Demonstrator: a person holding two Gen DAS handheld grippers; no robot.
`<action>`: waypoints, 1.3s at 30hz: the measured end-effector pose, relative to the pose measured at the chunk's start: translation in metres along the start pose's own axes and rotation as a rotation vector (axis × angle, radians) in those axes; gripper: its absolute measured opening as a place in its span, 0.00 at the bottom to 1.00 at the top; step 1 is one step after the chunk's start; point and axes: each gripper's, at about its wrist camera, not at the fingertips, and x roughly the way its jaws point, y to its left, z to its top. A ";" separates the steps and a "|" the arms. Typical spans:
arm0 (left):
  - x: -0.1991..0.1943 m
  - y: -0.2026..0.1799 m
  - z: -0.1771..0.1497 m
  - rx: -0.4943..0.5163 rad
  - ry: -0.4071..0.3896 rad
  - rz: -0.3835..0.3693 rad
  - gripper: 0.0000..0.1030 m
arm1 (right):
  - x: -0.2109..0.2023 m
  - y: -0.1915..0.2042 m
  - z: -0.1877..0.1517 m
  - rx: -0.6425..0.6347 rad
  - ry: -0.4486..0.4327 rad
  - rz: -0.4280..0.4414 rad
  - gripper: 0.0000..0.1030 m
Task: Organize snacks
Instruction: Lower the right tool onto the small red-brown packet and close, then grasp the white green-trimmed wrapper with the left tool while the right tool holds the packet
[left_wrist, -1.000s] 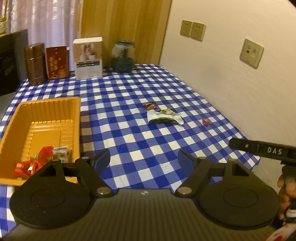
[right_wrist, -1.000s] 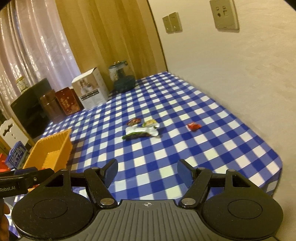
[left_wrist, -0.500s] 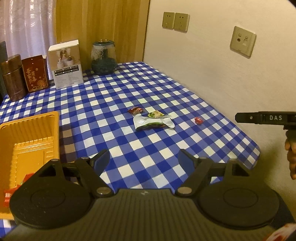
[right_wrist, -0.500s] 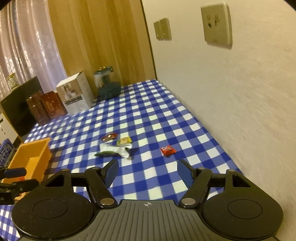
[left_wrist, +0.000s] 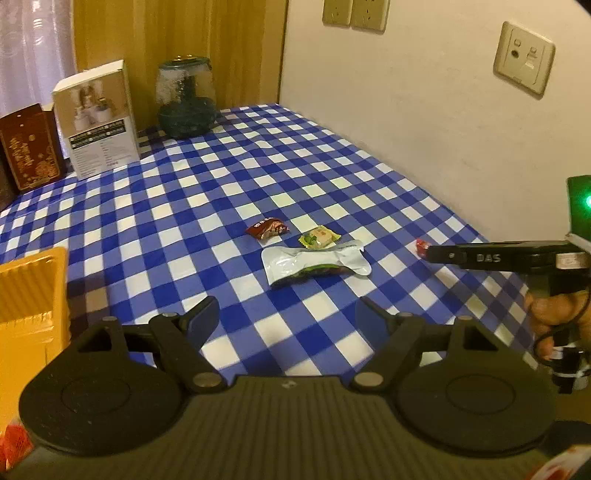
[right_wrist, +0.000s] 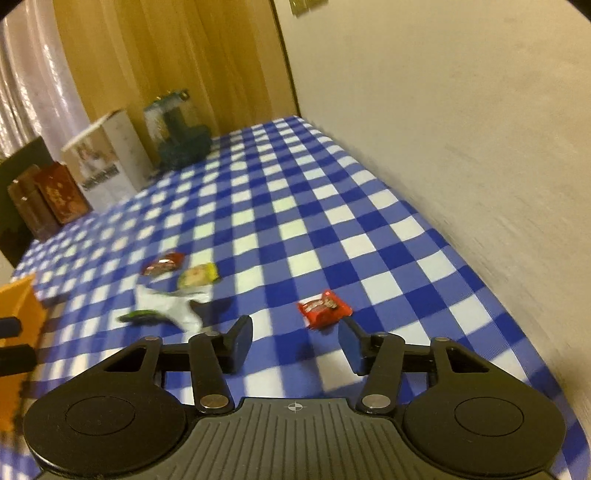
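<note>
The checked tablecloth (left_wrist: 221, 192) ran out ahead of you toward the wall, and your yellow tray (left_wrist: 29, 295) sat at its left edge, already holding something red in the near corner. At the far end stood the white box (left_wrist: 98, 118), the glass jar (left_wrist: 186, 98) and the dark red carton (left_wrist: 29, 144), all well apart from the action.

Out in the middle lay the silver pouch (left_wrist: 314, 260), with the yellow-green candy (left_wrist: 319, 236) just beside its upper edge and the brown wrapper (left_wrist: 266, 227) near that. Off to the right, alone, sat the small red packet (right_wrist: 323, 308).

Your left gripper (left_wrist: 284, 317) hung wide open and empty, short of the pouch, nothing between its tips. Your right gripper (right_wrist: 295, 338) had just been closing, its jaws about half open, and the red packet lay just beyond the tips, not yet between them and not gripped.

The risk was right there. You were moving fast, the right view blurred, and jaws narrowing before they straddled that flat packet could nudge it along the slick cloth toward the table's right edge, or pinch only a crinkled corner that slips out on the carry. On the left, the pouch sat so close to the yellow-green candy that a wide grab could drag both.
</note>
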 end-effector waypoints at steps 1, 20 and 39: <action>0.005 0.000 0.001 0.002 0.003 -0.004 0.76 | 0.007 -0.002 0.001 0.006 0.002 -0.009 0.49; 0.038 0.006 -0.011 -0.048 0.052 -0.037 0.76 | 0.039 0.023 0.008 -0.121 -0.003 -0.030 0.18; 0.049 0.024 -0.018 -0.224 0.016 0.016 0.76 | 0.037 0.087 -0.010 -0.282 0.134 0.330 0.18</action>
